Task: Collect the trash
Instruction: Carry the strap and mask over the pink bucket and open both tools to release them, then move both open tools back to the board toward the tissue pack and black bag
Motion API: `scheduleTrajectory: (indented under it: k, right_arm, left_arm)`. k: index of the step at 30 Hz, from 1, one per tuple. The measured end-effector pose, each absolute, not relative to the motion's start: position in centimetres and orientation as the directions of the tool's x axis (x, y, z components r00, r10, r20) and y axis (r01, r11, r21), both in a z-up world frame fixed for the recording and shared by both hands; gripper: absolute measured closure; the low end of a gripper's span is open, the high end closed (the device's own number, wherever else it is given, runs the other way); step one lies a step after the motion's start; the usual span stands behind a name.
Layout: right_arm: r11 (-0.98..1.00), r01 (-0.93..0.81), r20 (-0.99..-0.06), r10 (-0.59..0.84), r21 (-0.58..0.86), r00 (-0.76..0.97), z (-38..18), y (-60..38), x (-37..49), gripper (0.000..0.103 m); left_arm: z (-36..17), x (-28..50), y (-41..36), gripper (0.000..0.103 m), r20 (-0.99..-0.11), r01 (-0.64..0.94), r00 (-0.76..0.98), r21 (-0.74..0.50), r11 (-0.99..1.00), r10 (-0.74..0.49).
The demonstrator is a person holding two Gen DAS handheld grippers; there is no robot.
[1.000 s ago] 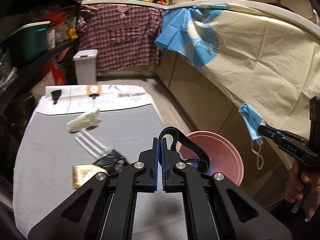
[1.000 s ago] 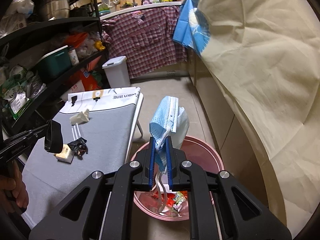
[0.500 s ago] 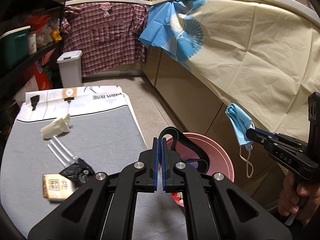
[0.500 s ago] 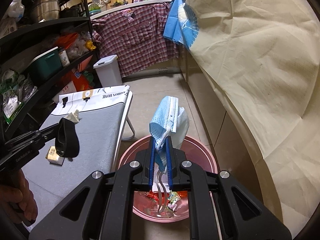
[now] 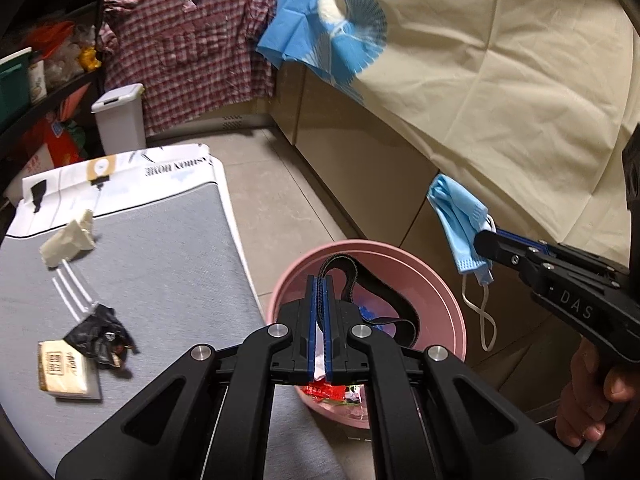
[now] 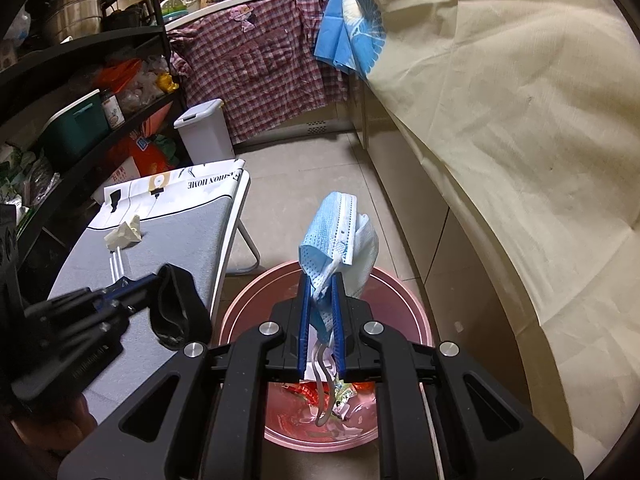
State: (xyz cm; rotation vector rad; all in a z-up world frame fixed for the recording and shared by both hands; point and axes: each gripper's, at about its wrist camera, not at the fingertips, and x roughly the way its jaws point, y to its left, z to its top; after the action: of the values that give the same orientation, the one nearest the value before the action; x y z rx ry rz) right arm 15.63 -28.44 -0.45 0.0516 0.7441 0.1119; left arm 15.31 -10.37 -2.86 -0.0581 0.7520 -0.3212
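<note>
Over the pink bin (image 5: 448, 292) both grippers hang with their loads. The left gripper (image 5: 319, 316) is clamped on a black elastic band (image 5: 384, 292), whose loop droops inside the bin's rim. The right gripper (image 6: 320, 312) pinches a crumpled blue face mask (image 6: 340, 236) above the bin's mouth, its ear loops dangling toward the red wrappers already at the bottom.

To do the drop well, each load should probably be centred over the opening before the jaws part. The band could catch on a finger pad, so a wide opening seems wise. The mask is light and may drift, so a low release would likely suit it better.

Left of the bin stands a grey ironing board (image 5: 168, 264), its edge just beside the rim. More trash lies on it: a crumpled black wrapper (image 5: 98, 334) touching a small tan packet (image 5: 64, 368) at the near left, and a beige paper scrap (image 5: 68, 240) farther off. A cream sheet (image 6: 500, 100) drapes on the right, apart from the bin. Nothing blocks the opening.
</note>
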Motion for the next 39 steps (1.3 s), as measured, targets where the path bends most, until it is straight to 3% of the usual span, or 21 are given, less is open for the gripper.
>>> scheduleTrajectory:
  k: [6,9,11,15,33,39]
  right_arm:
    - [0.993,-0.078,-0.684,0.121,0.093,0.720,-0.8,-28.7,16.3,0.092]
    - [0.995,-0.057,-0.699,0.100,0.084,0.708,-1.2,-28.8,16.7,0.085]
    - [0.996,-0.043,-0.704,0.086,0.078,0.705,-1.3,-29.0,16.7,0.076]
    - [0.996,-0.033,-0.698,0.078,0.077,0.712,-1.2,-29.1,16.7,0.068]
    - [0.995,-0.088,-0.668,0.094,0.043,0.738,-0.5,-27.5,15.3,0.068]
    - [0.993,-0.117,-0.648,0.112,0.035,0.753,0.1,-26.3,14.7,0.064]
  left_arm:
    - [-3.9,15.8,-11.9,0.100,-0.688,0.276,0.654,-0.171,0.946,-0.315]
    - [-4.4,16.1,-12.3,0.097,-0.711,0.282,0.619,-0.196,0.939,-0.334]
    - [-4.4,16.1,-12.1,0.089,-0.711,0.279,0.617,-0.204,0.939,-0.338]
    - [-4.1,15.8,-11.2,0.087,-0.700,0.269,0.627,-0.217,0.938,-0.342]
    - [-1.7,13.6,-5.8,0.086,-0.651,0.222,0.693,-0.219,0.950,-0.312]
    - [-1.6,12.5,-0.6,0.058,-0.635,0.121,0.743,-0.183,0.976,-0.212]
